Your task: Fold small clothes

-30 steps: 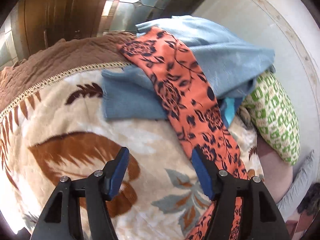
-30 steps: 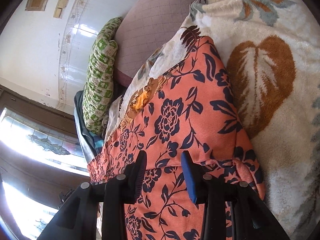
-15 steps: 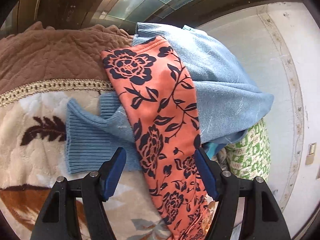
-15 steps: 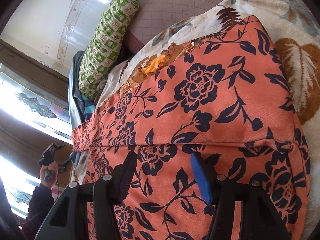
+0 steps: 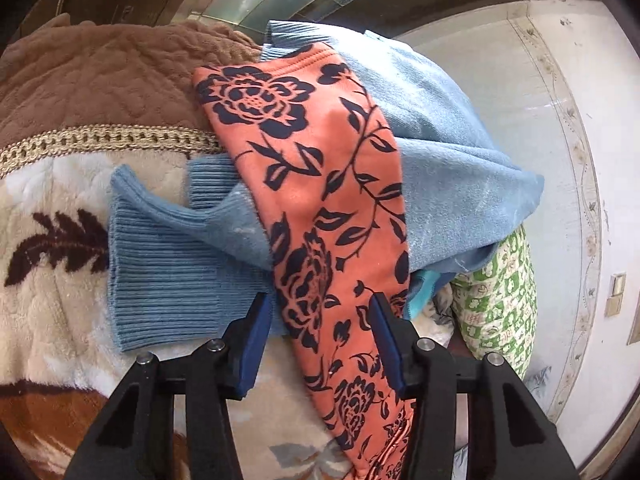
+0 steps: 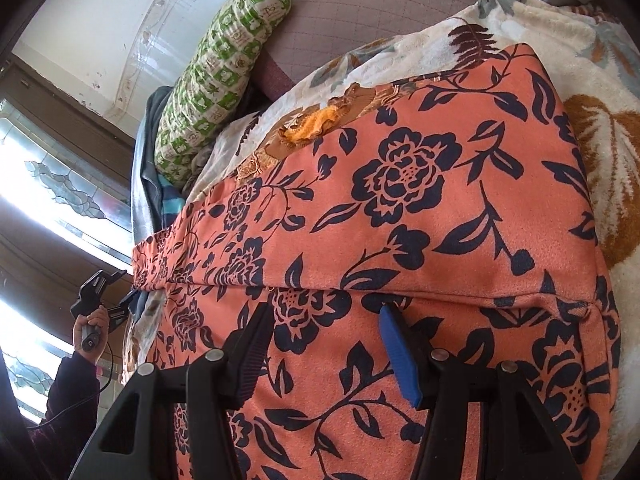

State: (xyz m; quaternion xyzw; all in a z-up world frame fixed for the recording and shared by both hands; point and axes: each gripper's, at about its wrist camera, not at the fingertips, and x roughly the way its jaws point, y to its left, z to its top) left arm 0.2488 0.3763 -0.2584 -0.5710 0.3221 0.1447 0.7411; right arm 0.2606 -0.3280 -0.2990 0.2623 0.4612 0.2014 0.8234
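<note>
While your left gripper (image 5: 318, 334) closes astride the orange floral garment (image 5: 320, 184), nothing pinched yet | garment: draped over the blue sweater (image 5: 168, 276) | right gripper (image 6: 324, 346) closing — unclamped over the garment's seam | pinch one edge each, lift evenly — leave the sweater.
</note>
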